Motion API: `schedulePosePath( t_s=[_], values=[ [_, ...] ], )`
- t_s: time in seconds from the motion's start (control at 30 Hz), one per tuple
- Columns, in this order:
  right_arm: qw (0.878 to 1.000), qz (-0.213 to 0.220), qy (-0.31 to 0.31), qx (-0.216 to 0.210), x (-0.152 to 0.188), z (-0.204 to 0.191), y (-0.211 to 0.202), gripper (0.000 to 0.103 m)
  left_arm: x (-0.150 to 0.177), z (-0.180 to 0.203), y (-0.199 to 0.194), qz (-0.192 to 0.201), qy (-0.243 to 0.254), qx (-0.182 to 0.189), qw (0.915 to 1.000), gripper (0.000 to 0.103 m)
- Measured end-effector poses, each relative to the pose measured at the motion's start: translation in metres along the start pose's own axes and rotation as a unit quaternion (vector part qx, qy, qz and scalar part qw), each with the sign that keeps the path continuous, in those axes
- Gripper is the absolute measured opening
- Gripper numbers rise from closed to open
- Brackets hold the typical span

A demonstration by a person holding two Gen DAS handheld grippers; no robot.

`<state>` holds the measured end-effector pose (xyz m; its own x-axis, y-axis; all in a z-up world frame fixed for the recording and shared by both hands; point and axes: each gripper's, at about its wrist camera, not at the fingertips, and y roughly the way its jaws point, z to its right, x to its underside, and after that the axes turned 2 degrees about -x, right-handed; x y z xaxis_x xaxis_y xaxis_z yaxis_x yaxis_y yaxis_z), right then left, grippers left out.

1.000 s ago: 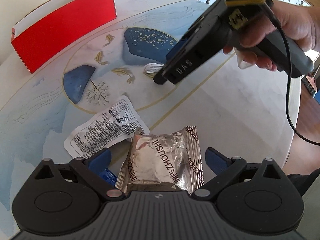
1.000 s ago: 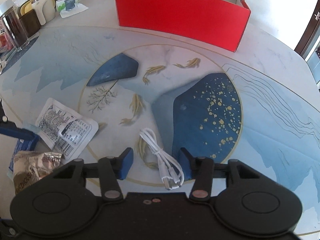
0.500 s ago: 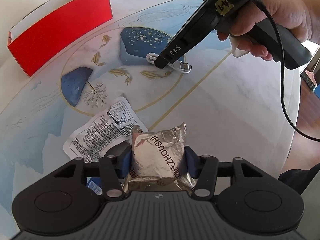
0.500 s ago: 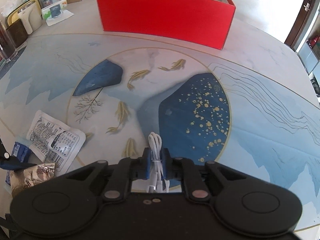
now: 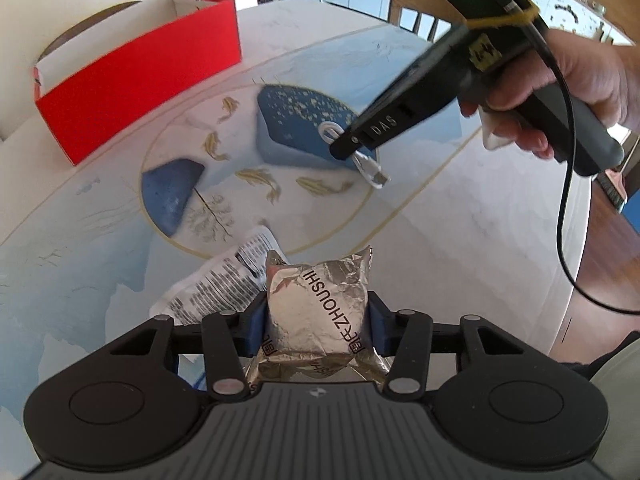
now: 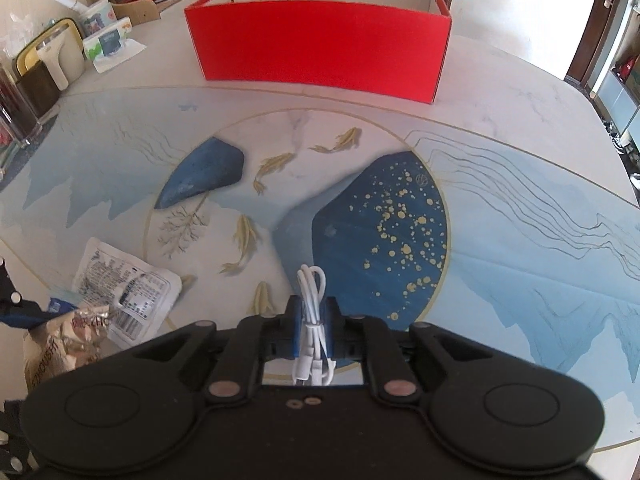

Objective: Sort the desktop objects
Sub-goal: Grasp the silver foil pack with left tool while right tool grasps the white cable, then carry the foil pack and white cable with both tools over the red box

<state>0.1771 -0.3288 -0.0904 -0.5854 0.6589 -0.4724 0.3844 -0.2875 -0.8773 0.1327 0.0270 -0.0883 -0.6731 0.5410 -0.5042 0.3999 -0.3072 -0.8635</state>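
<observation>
Nearest, the left gripper (image 5: 316,316) has its jaws pinched on a puffy foil packet (image 5: 316,304) above the worktop (image 5: 460,240); it looks light and crushable, best held across its middle. Further out, the right gripper (image 6: 313,322) is clamped on a limp coiled white cable (image 6: 312,320), ends dangling, with the red box (image 6: 320,44) beyond.

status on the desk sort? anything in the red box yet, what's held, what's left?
Done: nothing shows inside the red box, though its floor is hidden. In hand: the left hand-held gripper is shut on the foil packet; the right hand-held gripper is shut on the white cable, lifted off the table. Left: the white printed pouch and a blue item beside it lie on the table.
</observation>
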Motion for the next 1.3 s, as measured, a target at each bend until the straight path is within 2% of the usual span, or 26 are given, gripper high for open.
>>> schedulePosePath(
  t_s=[0.43, 0.77, 1.3],
  values=[
    [1.0, 0.017, -0.002, -0.026, -0.013, -0.001, -0.025, 0.01, -0.023, -0.032, -0.019, 0.031, -0.026, -0.024, 0.9989, 0.048],
    [0.998, 0.027, -0.01, -0.052, -0.037, -0.003, -0.045, 0.01, -0.05, -0.058, -0.026, 0.049, -0.045, -0.037, 0.9971, 0.049],
    [0.995, 0.067, -0.017, -0.07, -0.123, 0.02, -0.064, 0.01, -0.117, -0.111, -0.03, 0.077, -0.055, -0.076, 0.9926, 0.048]
  ],
)
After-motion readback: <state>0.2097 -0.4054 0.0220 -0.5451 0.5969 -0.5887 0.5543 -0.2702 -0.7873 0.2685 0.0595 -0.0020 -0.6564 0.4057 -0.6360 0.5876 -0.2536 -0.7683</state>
